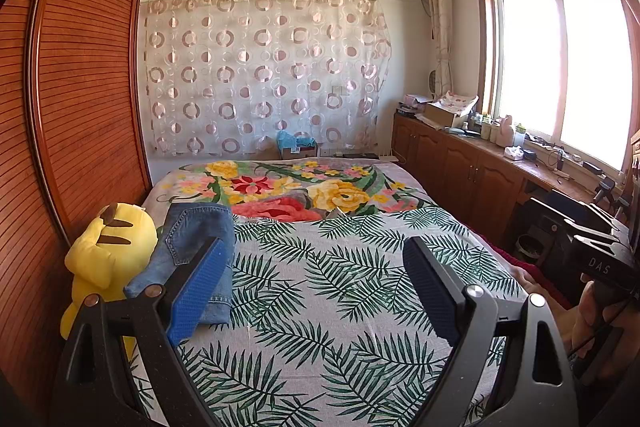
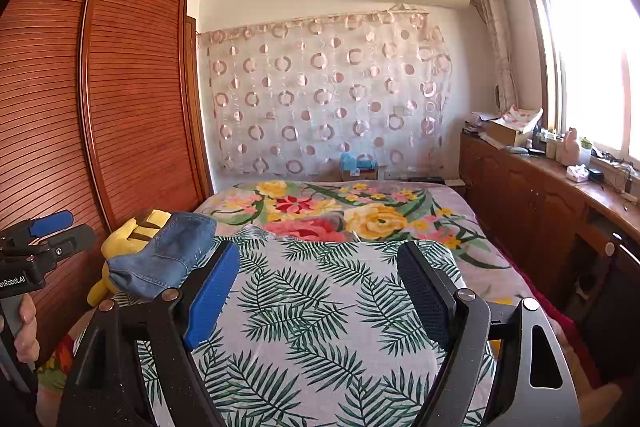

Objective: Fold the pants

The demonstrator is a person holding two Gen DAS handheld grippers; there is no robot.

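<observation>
Folded blue denim pants (image 1: 192, 247) lie on the left side of the bed, next to a yellow plush toy; they also show in the right wrist view (image 2: 168, 255). My left gripper (image 1: 316, 263) is open and empty, held above the leaf-print sheet (image 1: 340, 287), with its left finger in front of the pants. My right gripper (image 2: 320, 267) is open and empty above the same sheet (image 2: 320, 307), to the right of the pants. The left gripper also shows at the left edge of the right wrist view (image 2: 52, 227).
A yellow plush toy (image 1: 108, 255) lies at the bed's left edge against a wooden wardrobe (image 1: 80, 99). A floral blanket (image 1: 304, 191) covers the far half of the bed. Wooden cabinets (image 1: 472, 171) with clutter run under the window on the right.
</observation>
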